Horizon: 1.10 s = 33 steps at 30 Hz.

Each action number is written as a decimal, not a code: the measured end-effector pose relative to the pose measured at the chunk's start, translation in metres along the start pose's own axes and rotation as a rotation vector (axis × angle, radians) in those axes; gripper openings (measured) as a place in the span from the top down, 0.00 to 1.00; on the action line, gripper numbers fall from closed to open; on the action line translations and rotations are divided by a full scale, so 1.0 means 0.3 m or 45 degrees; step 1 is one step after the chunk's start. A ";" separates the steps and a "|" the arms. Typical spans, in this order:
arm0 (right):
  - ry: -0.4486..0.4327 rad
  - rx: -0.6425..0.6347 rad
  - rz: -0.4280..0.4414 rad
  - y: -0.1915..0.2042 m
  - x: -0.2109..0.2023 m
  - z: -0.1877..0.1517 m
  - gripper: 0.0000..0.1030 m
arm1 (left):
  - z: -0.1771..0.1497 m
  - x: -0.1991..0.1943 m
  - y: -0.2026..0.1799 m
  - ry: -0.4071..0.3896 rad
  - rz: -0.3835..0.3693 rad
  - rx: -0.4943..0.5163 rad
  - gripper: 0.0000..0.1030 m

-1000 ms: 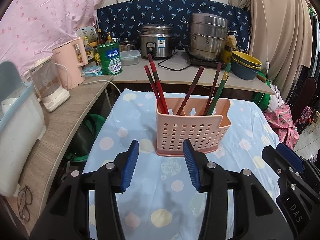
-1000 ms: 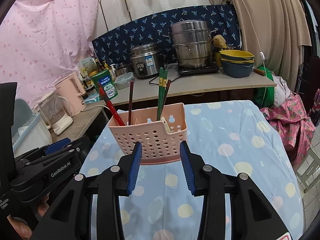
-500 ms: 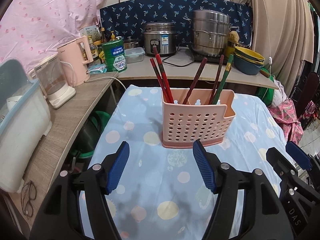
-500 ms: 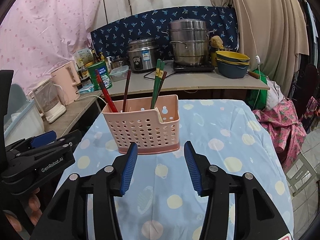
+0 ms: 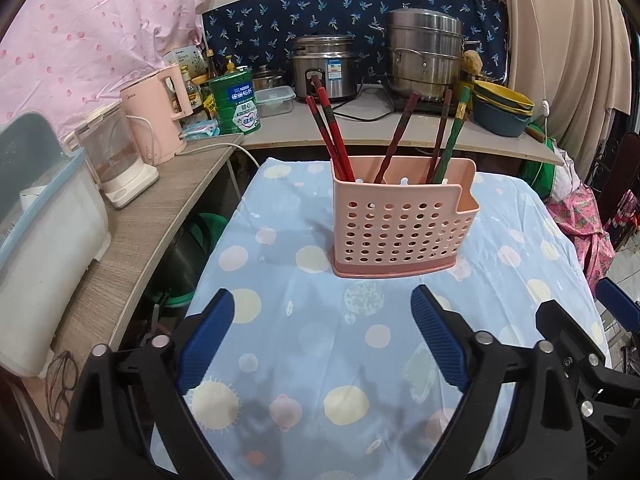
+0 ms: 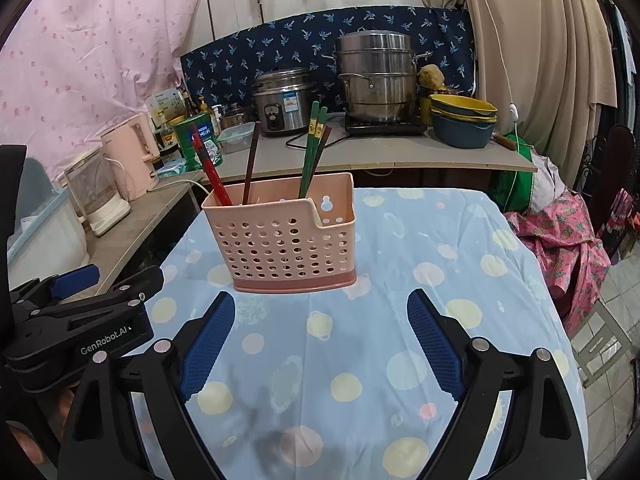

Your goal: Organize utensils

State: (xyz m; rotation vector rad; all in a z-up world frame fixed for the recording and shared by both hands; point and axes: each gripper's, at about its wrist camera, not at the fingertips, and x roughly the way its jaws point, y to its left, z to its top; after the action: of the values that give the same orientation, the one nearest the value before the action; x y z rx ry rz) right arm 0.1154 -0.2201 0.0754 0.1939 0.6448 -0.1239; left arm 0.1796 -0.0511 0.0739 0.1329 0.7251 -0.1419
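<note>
A pink perforated utensil basket (image 5: 402, 224) stands upright on the table with the blue dotted cloth (image 5: 320, 340); it also shows in the right wrist view (image 6: 286, 240). Red chopsticks (image 5: 330, 136), brown chopsticks (image 5: 398, 136) and green chopsticks (image 5: 454, 132) stand in it. In the right wrist view the red chopsticks (image 6: 210, 170) lean left and the green chopsticks (image 6: 312, 148) stand right of centre. My left gripper (image 5: 322, 340) is open and empty, short of the basket. My right gripper (image 6: 320, 338) is open and empty, also short of it.
A wooden counter (image 5: 148, 216) at the left holds a pink kettle (image 5: 154, 114), a clear kettle (image 5: 116, 160) and a white box (image 5: 36, 240). The back shelf holds a rice cooker (image 5: 324, 66), a steel steamer (image 5: 426, 56), a green tin (image 5: 236, 102) and stacked bowls (image 5: 504, 114).
Both grippers have pulled back from the basket and their jaws have opened wider. The basket and chopsticks have stayed in place.
</note>
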 end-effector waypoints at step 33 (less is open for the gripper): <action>0.024 -0.001 -0.037 -0.005 0.010 -0.065 0.06 | -0.071 0.038 -0.007 0.064 0.064 0.018 0.08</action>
State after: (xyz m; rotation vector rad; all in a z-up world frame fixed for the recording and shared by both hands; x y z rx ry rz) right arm 0.1061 -0.2176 0.0580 0.1853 0.6667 -0.1501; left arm 0.1737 -0.0505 0.0505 0.1683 0.7701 -0.0956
